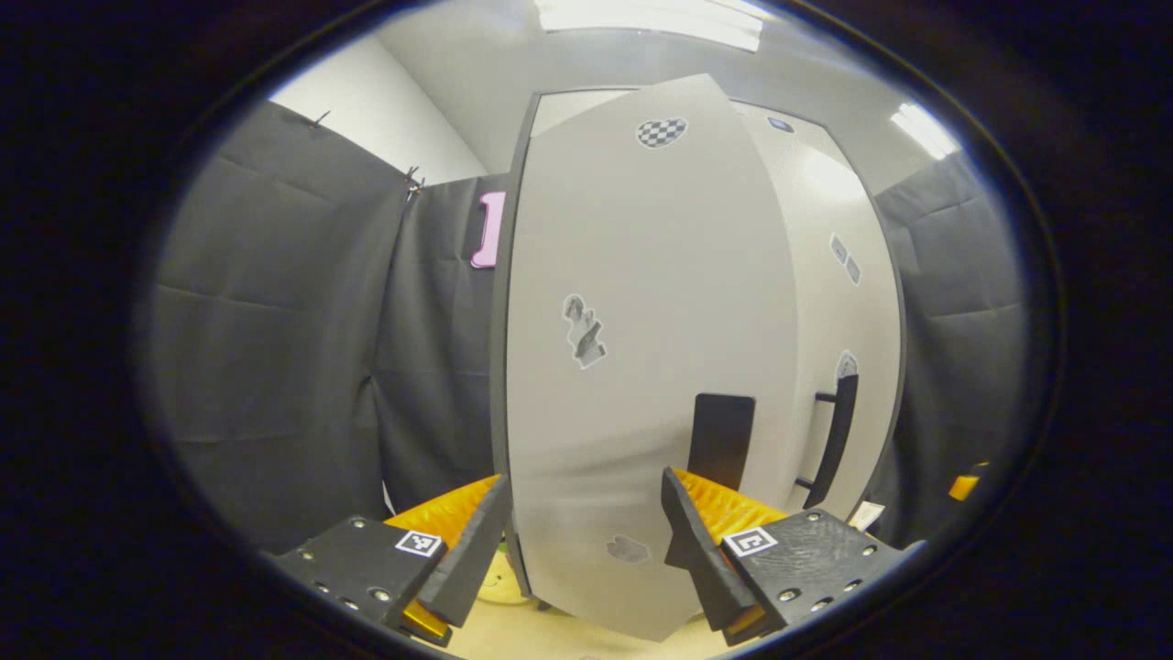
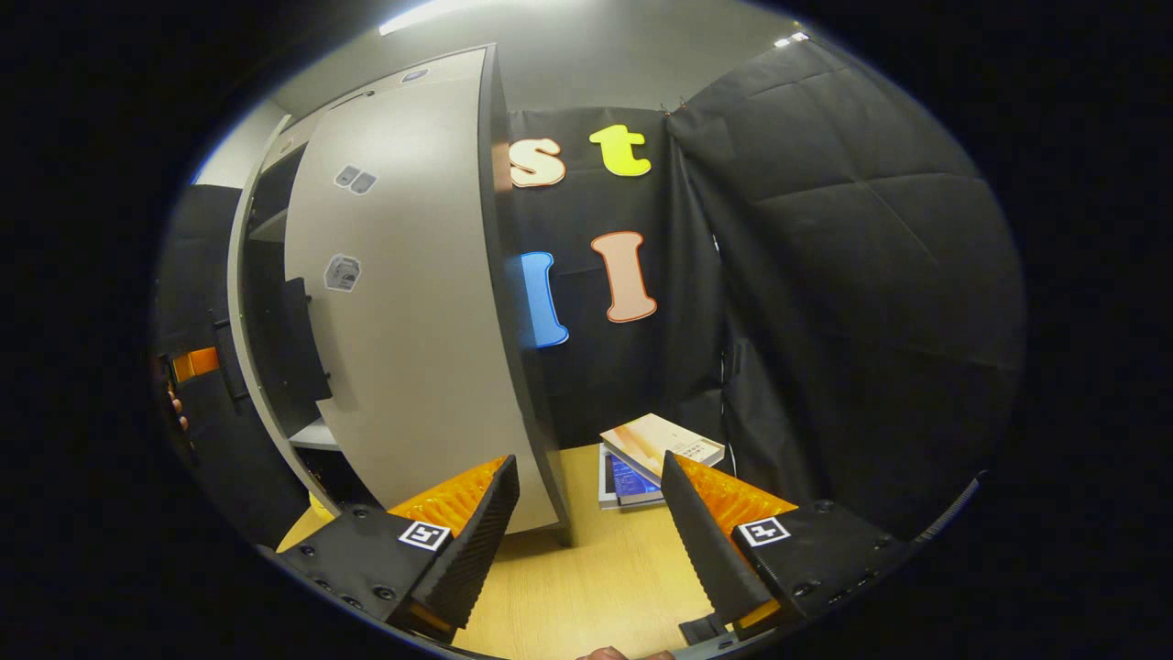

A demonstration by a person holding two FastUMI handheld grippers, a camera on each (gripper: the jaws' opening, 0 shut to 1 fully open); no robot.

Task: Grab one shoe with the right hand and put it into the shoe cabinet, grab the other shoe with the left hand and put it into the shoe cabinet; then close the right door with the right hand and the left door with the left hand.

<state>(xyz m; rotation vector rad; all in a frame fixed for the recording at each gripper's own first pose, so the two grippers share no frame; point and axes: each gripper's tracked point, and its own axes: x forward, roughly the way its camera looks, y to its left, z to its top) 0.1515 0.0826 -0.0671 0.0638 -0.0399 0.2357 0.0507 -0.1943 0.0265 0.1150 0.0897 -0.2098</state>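
Both grippers (image 1: 586, 541) (image 2: 591, 541) spread, gripping nothing; tall pale-grey cabinet left door (image 1: 641, 348) seemingly ajar, right door (image 2: 412, 330) nearly shut.

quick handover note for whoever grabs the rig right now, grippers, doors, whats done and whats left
Left gripper: open, empty, right up against the pale grey left cabinet door, which looks nearly closed beside the right door's black bar handle.
Right gripper: open, empty, at the outer face of the pale grey right cabinet door, which stands ajar with a dark gap and a shelf edge showing.
Shoes: not held; I cannot see inside the cabinet.
A stack of books lies on the wooden table.
Left: push both doors fully shut.
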